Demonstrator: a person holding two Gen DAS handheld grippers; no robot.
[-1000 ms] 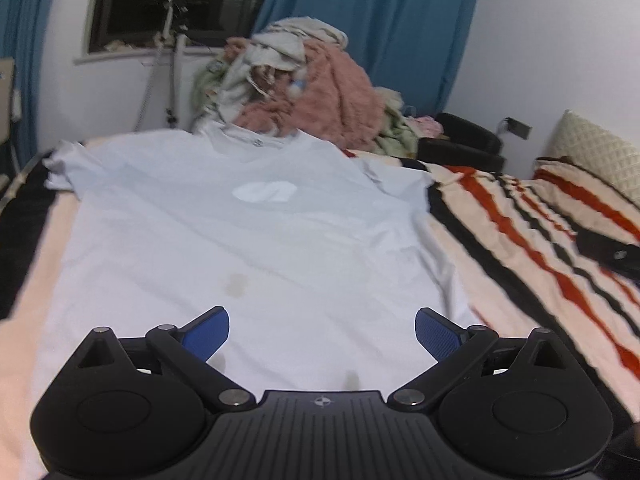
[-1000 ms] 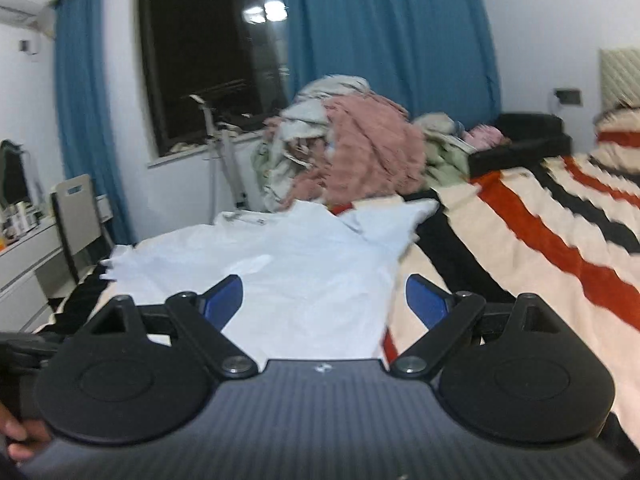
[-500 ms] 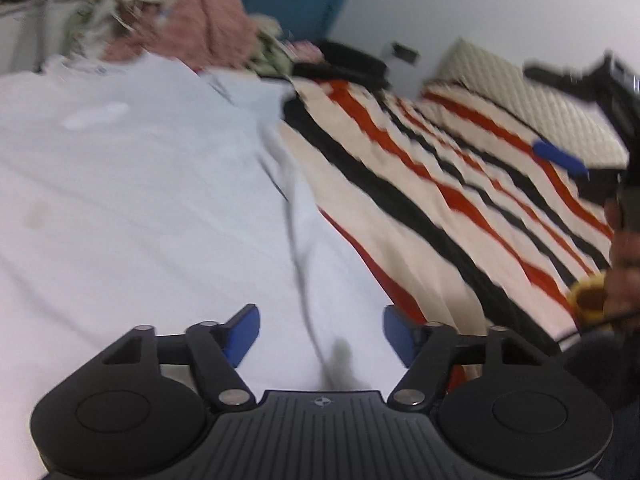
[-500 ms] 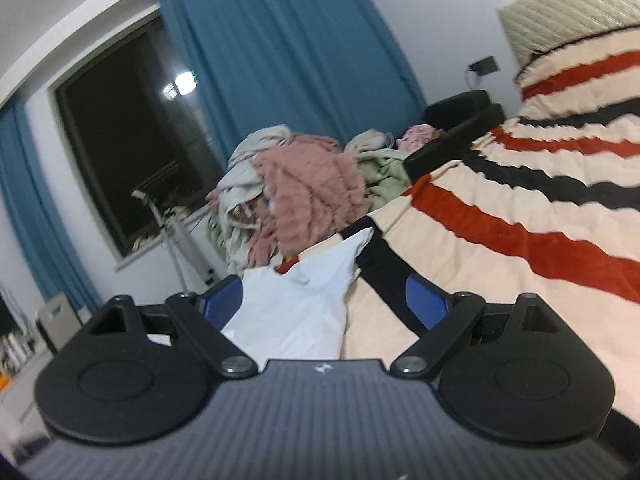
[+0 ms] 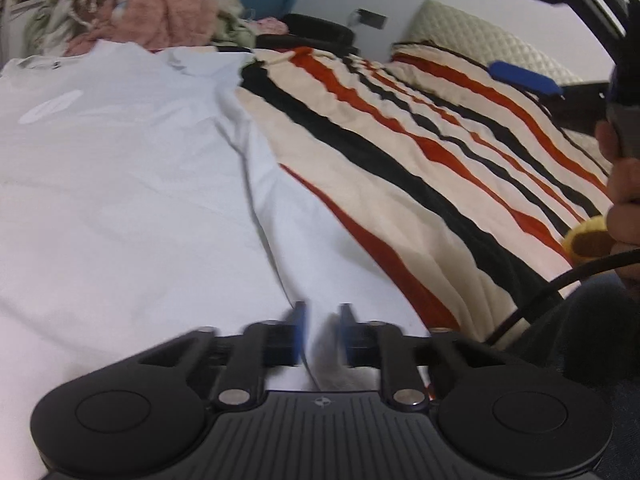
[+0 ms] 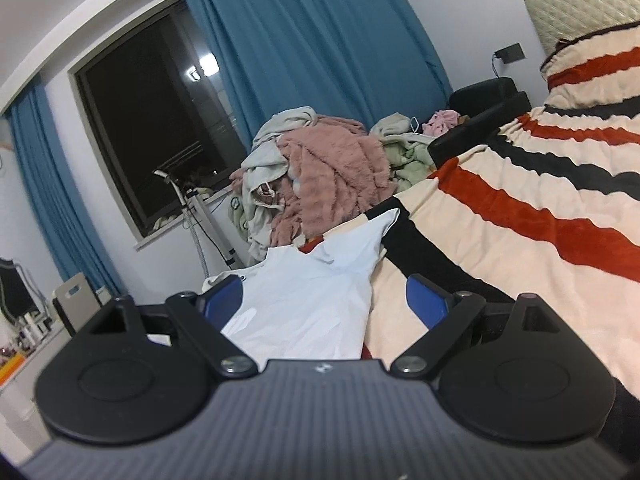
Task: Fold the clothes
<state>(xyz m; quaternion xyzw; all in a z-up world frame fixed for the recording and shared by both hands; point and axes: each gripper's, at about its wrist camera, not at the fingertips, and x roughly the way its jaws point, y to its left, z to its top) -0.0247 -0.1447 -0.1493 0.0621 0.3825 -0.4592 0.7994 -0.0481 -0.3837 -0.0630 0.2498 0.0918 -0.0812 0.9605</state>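
A: What has been altered over the last second?

B: The left gripper (image 5: 322, 334) has been closed. A second ago its jaws were seen spread wide above the hem of the shirt (image 5: 120, 184); half a second ago they had been narrowed and swung toward the shirt's right edge. Now they are pressed nearly together, and a ridge of pale fabric at the lower right corner is pinched between them. The pads are blurred, so how deep the fabric sits cannot be told.

A: And the right gripper?

B: The right gripper (image 6: 324, 300) is held spread, with nothing between its jaws. It has been lifted and tilted upward across the same second, so that the curtain (image 6: 320, 60) and window (image 6: 160, 136) now fill its view. In the left view it is seen raised above the striped blanket (image 5: 440, 168), well apart from the shirt.

A: Where is the shirt itself?

B: It is laid flat on the bed, collar toward the heap of clothes (image 6: 320, 172) at the far end, its right sleeve spread onto the blanket. No fold is visible in it; only a long crease is seen running from the pinched corner toward the sleeve.

A: What is meant by that for the folding?

B: A grasp on the right hem corner appears to have been taken, which would suit a fold of that side. A second hold nearer the sleeve would probably be needed, or the side may be dragged askew.
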